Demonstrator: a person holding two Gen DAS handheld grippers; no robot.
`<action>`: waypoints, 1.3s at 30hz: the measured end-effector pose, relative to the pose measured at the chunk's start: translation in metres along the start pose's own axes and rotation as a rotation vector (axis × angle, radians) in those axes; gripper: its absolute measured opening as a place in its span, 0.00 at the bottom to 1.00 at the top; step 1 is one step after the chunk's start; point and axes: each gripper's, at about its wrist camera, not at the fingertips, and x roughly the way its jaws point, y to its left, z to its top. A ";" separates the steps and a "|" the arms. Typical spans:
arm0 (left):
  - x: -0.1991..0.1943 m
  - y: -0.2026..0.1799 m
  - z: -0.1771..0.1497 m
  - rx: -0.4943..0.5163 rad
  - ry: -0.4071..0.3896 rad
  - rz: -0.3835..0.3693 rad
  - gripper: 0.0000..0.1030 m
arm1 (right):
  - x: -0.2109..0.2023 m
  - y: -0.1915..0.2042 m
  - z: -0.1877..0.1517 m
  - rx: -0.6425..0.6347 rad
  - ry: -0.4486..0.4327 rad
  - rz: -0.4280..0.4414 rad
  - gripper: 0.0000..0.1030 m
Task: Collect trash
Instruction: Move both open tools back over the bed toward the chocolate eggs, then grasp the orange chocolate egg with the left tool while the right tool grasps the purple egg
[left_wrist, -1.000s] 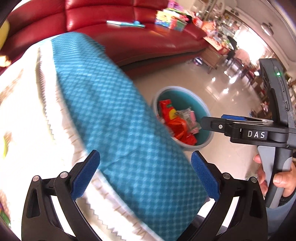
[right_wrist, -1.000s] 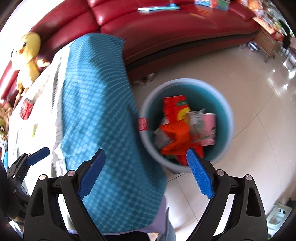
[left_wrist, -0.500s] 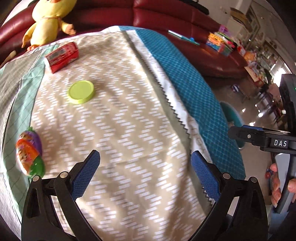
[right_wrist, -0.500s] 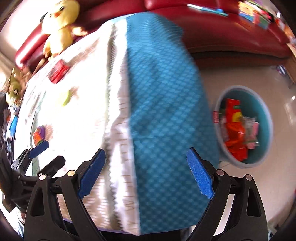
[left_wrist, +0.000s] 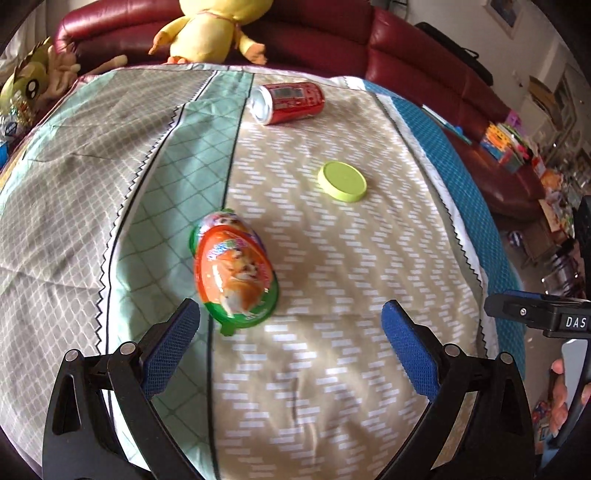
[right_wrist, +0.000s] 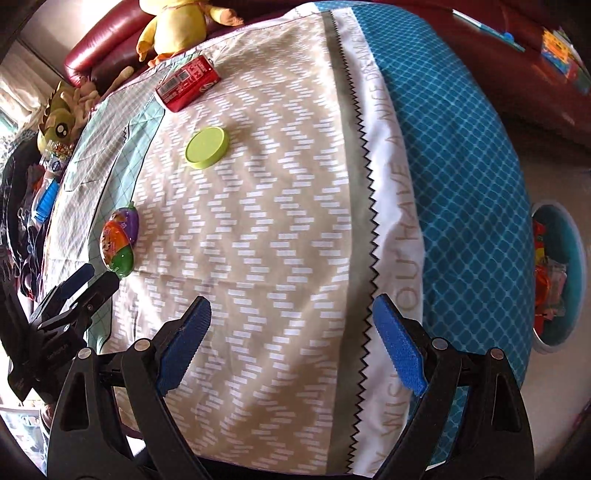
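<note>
Orange and green, the egg-shaped wrapper (left_wrist: 234, 269) lies nearest, just ahead of our wide-open, empty left tool (left_wrist: 291, 343). We should shift left to centre it before closing. Right tool (right_wrist: 291, 343) gapes empty; lid (left_wrist: 342, 181), can (left_wrist: 290, 102) lie farther.

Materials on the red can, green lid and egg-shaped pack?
Red can: looks like printed aluminium, bare silvery end showing. Green lid: likely matte plastic, uniform lime colour, moulded rim. Egg-shaped pack: glossy clear plastic shell over printed artwork, judging by highlights.
</note>
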 end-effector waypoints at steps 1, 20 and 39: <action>0.002 0.005 0.001 -0.012 0.002 0.003 0.95 | 0.001 0.003 0.001 -0.006 0.002 0.000 0.83; -0.003 0.050 0.008 0.000 -0.011 -0.001 0.50 | 0.034 0.071 0.034 -0.083 0.060 0.038 0.83; -0.024 0.136 -0.008 -0.094 -0.010 -0.028 0.50 | 0.109 0.217 0.063 -0.334 0.134 0.131 0.54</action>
